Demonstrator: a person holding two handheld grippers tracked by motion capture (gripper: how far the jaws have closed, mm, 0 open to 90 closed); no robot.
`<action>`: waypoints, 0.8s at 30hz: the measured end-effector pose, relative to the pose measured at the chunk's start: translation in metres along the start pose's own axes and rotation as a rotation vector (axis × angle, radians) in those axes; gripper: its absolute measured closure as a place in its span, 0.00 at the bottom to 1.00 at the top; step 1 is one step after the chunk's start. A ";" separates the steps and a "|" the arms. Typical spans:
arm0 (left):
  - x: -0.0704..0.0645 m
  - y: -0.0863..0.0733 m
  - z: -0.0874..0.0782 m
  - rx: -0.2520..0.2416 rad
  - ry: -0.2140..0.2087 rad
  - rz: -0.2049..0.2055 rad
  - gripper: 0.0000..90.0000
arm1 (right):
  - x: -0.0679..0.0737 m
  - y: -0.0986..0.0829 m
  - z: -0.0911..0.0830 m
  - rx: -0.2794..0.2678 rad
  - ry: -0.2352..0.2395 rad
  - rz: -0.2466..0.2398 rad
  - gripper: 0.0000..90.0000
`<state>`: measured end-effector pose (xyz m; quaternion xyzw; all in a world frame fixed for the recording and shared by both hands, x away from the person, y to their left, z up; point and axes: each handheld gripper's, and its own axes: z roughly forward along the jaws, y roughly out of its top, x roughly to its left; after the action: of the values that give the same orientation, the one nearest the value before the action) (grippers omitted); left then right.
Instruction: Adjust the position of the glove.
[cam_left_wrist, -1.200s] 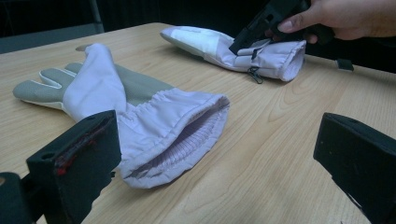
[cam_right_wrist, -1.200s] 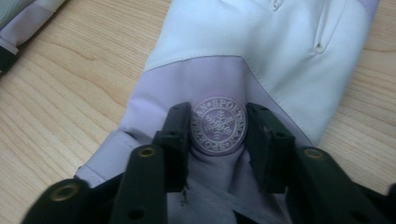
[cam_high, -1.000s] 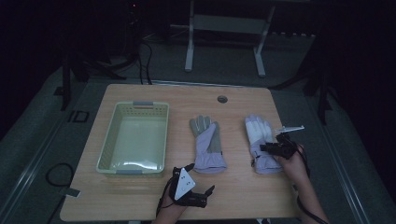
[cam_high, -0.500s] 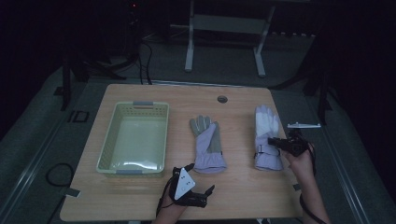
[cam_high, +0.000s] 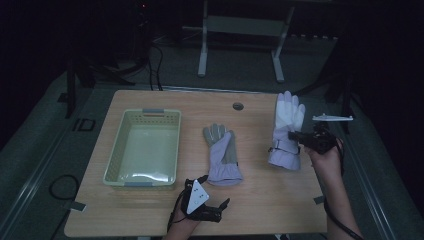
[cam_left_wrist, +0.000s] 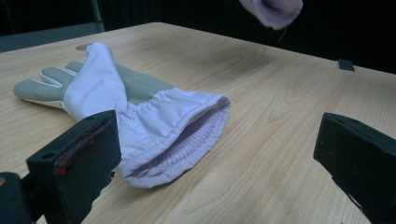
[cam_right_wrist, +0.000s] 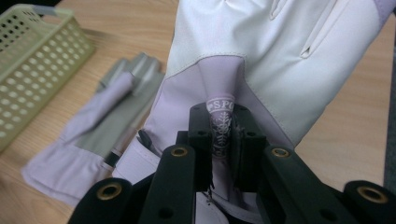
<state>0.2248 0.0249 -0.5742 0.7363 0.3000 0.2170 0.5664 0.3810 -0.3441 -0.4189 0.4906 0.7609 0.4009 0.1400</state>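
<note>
Right gripper (cam_right_wrist: 223, 140) pinches the raised glove (cam_high: 286, 131) (by its back); left gripper (cam_left_wrist: 224, 154) gapes, unladen.

The pinched tab on the lifted glove (cam_right_wrist: 280, 60) reads "SPO", the rest hidden by the jaws; the floor (cam_high: 60, 145) left of the table bears "ID"

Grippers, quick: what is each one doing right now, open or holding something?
Left gripper: open, holding nothing, near the gloves's cuff.
Right gripper: shut on the white glove, lifting it.
</note>
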 end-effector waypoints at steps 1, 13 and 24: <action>0.000 0.000 0.000 0.000 0.000 0.000 0.01 | 0.003 0.003 -0.001 0.001 0.005 -0.004 0.90; 0.000 0.000 0.000 -0.001 0.001 0.002 0.01 | 0.055 0.046 -0.003 -0.022 0.055 -0.085 0.90; 0.000 0.000 0.000 0.001 0.006 0.005 0.01 | 0.104 0.061 0.013 -0.020 0.110 -0.099 0.90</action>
<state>0.2244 0.0249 -0.5741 0.7367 0.3000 0.2204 0.5645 0.3777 -0.2361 -0.3632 0.4282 0.7867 0.4275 0.1223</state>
